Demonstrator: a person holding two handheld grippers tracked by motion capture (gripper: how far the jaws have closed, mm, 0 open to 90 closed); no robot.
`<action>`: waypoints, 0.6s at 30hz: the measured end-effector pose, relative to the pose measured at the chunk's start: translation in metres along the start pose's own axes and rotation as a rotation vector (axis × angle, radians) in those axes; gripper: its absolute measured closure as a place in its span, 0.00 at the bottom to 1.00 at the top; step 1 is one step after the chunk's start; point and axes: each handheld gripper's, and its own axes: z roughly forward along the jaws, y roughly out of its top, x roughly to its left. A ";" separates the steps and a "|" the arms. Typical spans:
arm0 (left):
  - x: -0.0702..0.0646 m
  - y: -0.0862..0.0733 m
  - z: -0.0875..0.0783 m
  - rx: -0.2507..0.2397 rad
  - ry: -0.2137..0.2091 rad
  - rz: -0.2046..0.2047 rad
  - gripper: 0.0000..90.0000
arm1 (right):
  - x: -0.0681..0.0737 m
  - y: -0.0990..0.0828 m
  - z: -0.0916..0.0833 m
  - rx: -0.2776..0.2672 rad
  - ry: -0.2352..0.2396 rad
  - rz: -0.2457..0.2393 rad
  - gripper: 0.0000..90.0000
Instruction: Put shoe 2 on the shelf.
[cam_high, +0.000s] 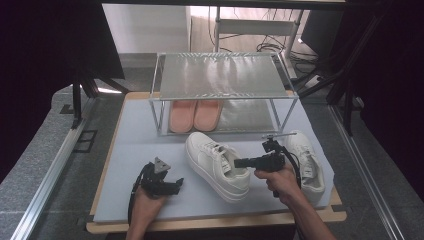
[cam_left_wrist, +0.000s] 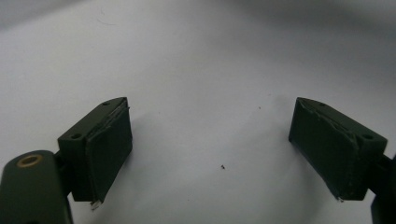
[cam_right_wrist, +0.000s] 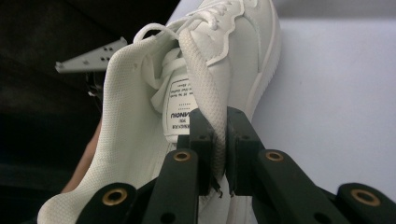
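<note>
White sneaker (cam_high: 217, 165) lies on the grey tabletop (cam_high: 140, 150), in front of the metal shoe rack (cam_high: 220, 80), toe towards the rack. We see the right tool (cam_high: 239, 163) pinching the sneaker's collar edge; in the right gripper view its jaws press together on the mesh rim beside the tongue label (cam_right_wrist: 180, 109). The left tool (cam_high: 175, 186) rests low on the tabletop, jaws spread, nothing between them. A second white sneaker (cam_high: 306, 160) lies just right of the right hand (cam_high: 280, 181). Pink slippers (cam_high: 195, 115) sit on the rack's lower shelf.
</note>
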 end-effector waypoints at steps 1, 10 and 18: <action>0.000 0.000 0.000 0.000 0.000 0.000 0.15 | 0.000 0.002 -0.002 -0.008 0.008 0.003 0.93; 0.000 0.000 0.000 -0.002 0.001 -0.002 0.15 | 0.003 0.014 -0.013 -0.058 0.077 0.030 0.93; 0.000 0.000 0.000 -0.003 0.001 -0.001 0.15 | 0.010 0.024 -0.018 -0.073 0.122 0.030 0.93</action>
